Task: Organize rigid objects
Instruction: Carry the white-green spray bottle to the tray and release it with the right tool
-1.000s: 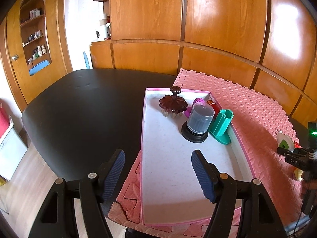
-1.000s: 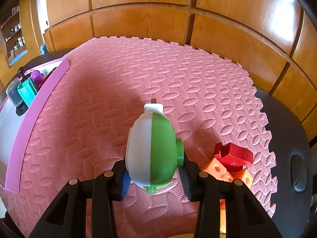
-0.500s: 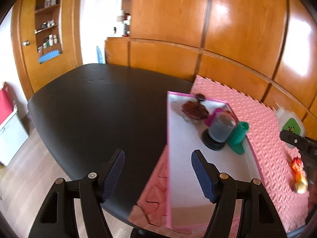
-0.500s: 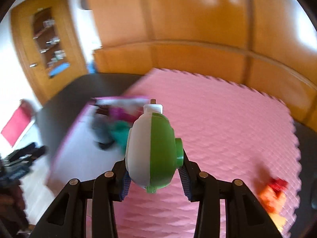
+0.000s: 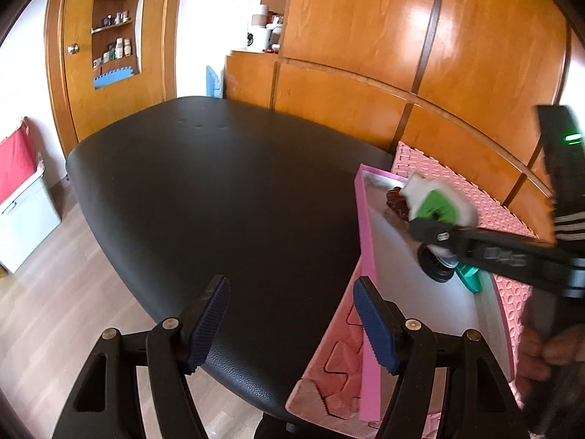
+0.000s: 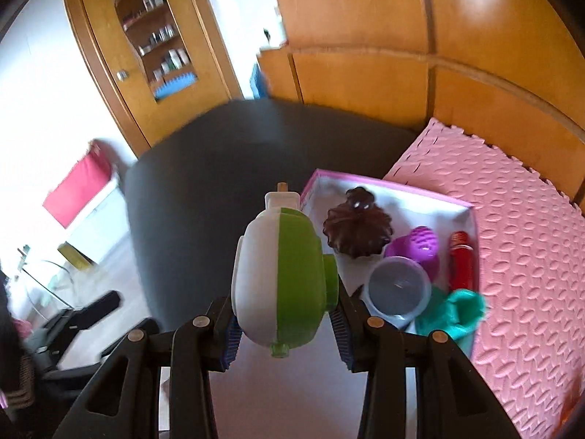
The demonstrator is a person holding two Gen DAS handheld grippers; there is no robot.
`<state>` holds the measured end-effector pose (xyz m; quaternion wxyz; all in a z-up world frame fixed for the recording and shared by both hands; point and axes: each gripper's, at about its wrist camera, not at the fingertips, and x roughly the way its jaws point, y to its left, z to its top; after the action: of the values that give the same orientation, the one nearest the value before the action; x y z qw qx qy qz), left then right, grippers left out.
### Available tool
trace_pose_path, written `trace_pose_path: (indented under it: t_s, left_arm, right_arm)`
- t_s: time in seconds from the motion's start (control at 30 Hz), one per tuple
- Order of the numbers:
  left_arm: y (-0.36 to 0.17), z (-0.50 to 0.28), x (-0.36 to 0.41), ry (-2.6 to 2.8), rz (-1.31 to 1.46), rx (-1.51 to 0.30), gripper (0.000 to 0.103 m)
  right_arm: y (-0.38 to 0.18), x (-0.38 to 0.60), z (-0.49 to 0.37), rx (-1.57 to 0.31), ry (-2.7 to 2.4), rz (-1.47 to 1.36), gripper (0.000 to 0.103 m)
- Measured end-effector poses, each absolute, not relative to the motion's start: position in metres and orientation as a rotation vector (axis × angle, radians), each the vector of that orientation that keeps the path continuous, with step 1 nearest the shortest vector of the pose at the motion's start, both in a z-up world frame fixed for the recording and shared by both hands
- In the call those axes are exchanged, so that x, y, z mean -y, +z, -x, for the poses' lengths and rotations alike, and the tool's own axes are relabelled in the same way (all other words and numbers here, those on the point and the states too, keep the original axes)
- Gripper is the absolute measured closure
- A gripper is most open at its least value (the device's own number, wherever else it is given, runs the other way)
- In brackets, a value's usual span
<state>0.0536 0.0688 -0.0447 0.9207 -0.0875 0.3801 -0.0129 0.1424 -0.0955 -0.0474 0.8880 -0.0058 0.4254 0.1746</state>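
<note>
My right gripper [image 6: 287,333] is shut on a white and green toy [image 6: 281,278], held in the air over the near part of the pink-rimmed tray [image 6: 402,187]. In the tray's far end stand a dark brown lidded dish [image 6: 356,228], a purple piece [image 6: 416,248], a red cylinder [image 6: 461,259], a grey cup [image 6: 398,292] and a teal piece [image 6: 457,314]. In the left wrist view the same toy [image 5: 437,203] hangs above the tray [image 5: 367,219], gripped by the right gripper [image 5: 435,216]. My left gripper [image 5: 290,323] stands open over the black table's edge, left of the tray, nothing between its fingers.
The black table [image 5: 219,190] stretches left of the tray; a pink foam mat [image 6: 519,256] lies under and right of it. Wooden panelling [image 5: 402,36] backs the table. A person's hand [image 5: 544,358] holds the right gripper. A white bin with red cloth [image 5: 18,190] stands on the floor.
My right gripper carried the white and green toy leftward from the mat to above the tray. The left gripper swung left, so the tray now sits at the right of its view.
</note>
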Motion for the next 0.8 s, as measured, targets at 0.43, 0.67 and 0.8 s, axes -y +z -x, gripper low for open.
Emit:
trace_pose_path:
  t_s: [0.43,0.67,0.8]
  left_arm:
    - [-0.051,-0.051,-0.073,-0.029,0.195,-0.794,0.032]
    - [-0.046,-0.049,-0.072,-0.023,0.184,-0.777,0.032]
    - [-0.041,-0.045,-0.063,-0.041,0.163,-0.765,0.032]
  right_arm:
    - [-0.082,0.088,-0.157,-0.972,0.328,0.044,0.057]
    - [-0.05,0.098,-0.123,-0.842,0.377,0.035,0.057]
    - [-0.033,0.11,-0.102,-0.77,0.357,0.026,0.057]
